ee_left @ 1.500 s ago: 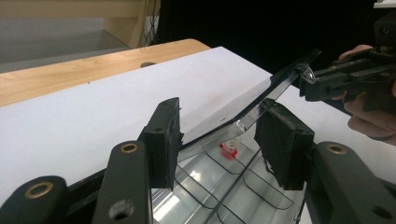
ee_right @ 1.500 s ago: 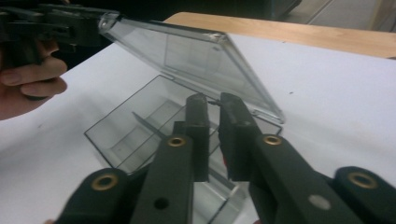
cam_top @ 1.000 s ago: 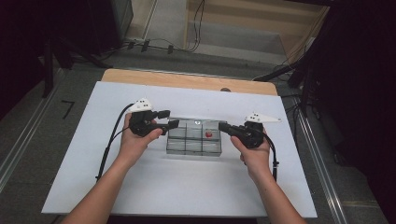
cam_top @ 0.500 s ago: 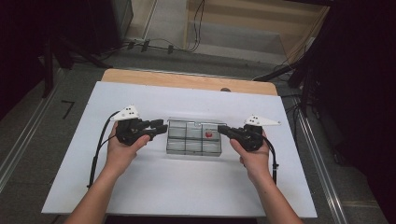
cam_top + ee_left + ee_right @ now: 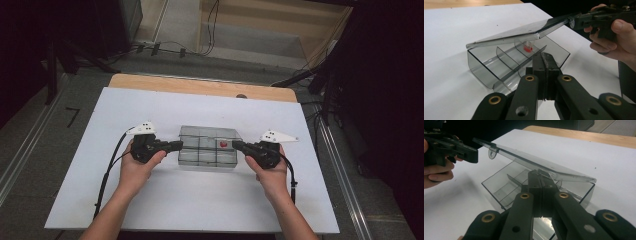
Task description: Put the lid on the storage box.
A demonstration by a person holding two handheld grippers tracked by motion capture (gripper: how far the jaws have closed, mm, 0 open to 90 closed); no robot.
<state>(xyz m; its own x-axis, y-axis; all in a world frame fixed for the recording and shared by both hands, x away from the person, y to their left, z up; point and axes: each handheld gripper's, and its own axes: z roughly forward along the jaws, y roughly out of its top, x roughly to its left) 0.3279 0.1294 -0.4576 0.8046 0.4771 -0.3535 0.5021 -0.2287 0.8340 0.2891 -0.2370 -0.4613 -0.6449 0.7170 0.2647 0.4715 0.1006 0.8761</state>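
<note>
High view shows a smoky clear compartment box [image 5: 207, 164] lying at the middle of the white tabletop [image 5: 200, 205], well away from every edge, with a small red piece [image 5: 223, 144] in one of its cells toward the right end. The left gripper [image 5: 175, 146] sits at the box's left end and the right gripper [image 5: 237, 145] at its right end. In the left gripper view the lid [image 5: 524, 31] is raised at a slant, and the right gripper appears to pinch its thin end edge with jaws pressed together. The left gripper's jaws are also pressed together, with nothing between them, just beside the box rather than on it. The likeliest trouble, I judge, is that narrow bite on the lid: the smooth plastic could slip out and the lid would drop shut. With nothing pinning the base, a stiff hinge could instead drag the light box up or across the tabletop, tipping the red piece out of its cell.
</note>
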